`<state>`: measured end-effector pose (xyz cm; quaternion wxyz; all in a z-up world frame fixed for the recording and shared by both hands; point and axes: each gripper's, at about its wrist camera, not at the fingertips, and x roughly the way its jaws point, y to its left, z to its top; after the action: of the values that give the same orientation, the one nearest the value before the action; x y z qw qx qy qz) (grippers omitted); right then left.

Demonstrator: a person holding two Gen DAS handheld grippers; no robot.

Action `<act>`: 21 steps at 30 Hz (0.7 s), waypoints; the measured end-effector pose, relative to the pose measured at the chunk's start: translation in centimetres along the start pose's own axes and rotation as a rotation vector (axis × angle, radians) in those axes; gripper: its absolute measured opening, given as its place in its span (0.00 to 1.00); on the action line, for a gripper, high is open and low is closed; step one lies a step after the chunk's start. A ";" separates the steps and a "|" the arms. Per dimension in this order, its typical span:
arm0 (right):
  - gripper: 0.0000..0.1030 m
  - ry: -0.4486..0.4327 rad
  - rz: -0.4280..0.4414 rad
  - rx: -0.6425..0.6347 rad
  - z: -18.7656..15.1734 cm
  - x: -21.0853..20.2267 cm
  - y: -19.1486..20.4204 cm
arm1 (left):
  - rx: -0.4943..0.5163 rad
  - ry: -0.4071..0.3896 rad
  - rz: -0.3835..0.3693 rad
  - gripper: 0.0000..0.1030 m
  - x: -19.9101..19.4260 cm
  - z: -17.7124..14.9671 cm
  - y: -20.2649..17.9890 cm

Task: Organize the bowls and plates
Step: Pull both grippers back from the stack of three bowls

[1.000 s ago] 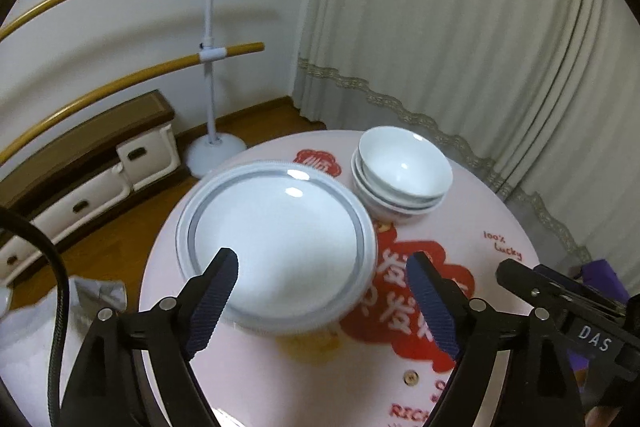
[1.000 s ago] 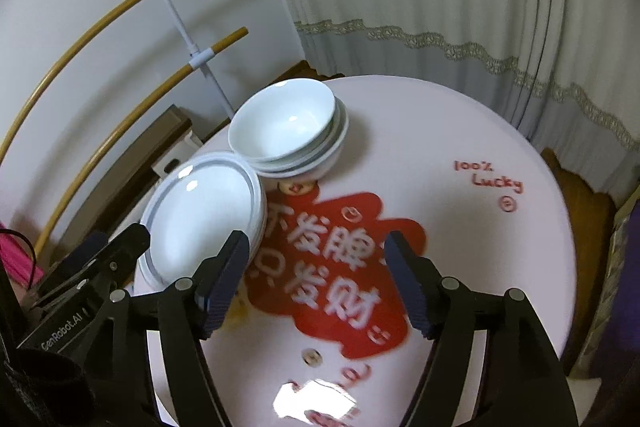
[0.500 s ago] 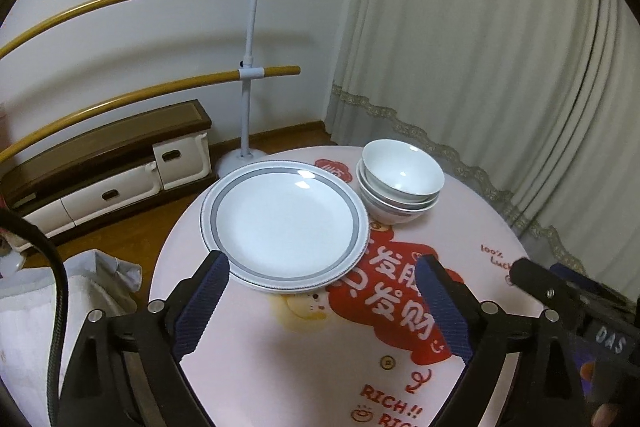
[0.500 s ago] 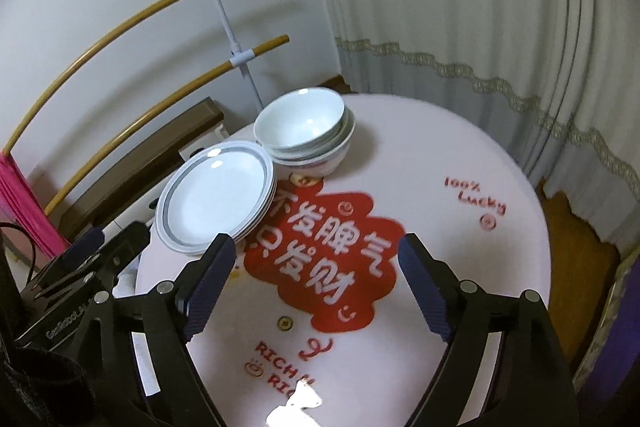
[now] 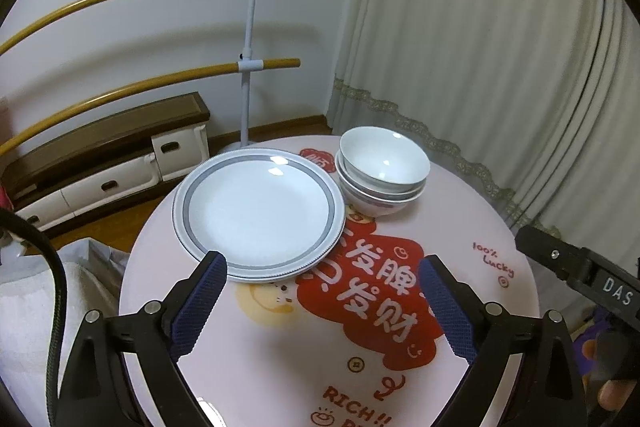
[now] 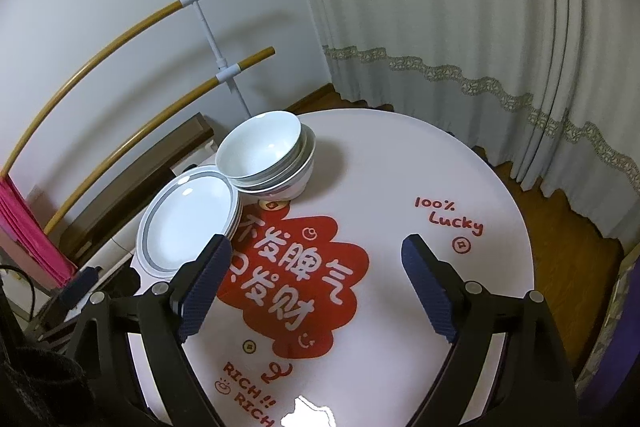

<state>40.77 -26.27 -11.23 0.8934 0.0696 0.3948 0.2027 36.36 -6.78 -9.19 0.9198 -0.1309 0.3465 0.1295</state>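
A stack of white plates [image 5: 260, 211] with grey rim bands lies on the far left of the round pink table [image 5: 280, 347]. Beside it on the right stands a stack of nested white bowls [image 5: 382, 163]. My left gripper [image 5: 320, 261] hovers short of the plates, its jaws opening with nothing between them. In the right wrist view the plates [image 6: 188, 219] and bowls [image 6: 260, 147] sit at the table's [image 6: 400, 167] far left. My right gripper [image 6: 318, 243] hangs over the red print, jaws wide and still spreading, empty.
A white stand with yellow curved rails [image 5: 248, 67] and a low brown-and-white cabinet [image 5: 100, 167] stand behind the table. Curtains [image 5: 500, 67] hang at the right. A white bag [image 5: 60, 287] lies left of the table. Pink cloth [image 6: 28, 235] hangs at the left.
Both grippers have drawn back from the plates and bowls, which now look smaller and farther off. Both pairs of jaws have spread wider. The dishes have not moved.
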 end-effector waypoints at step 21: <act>0.87 0.033 0.056 0.053 5.1 5.9 -2.6 | -0.013 0.056 -0.011 0.92 10.2 7.6 -2.3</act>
<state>48.90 -26.04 -12.48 0.8786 0.1010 0.4128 0.2179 49.15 -4.90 -10.15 0.9095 -0.1425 0.3707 0.1231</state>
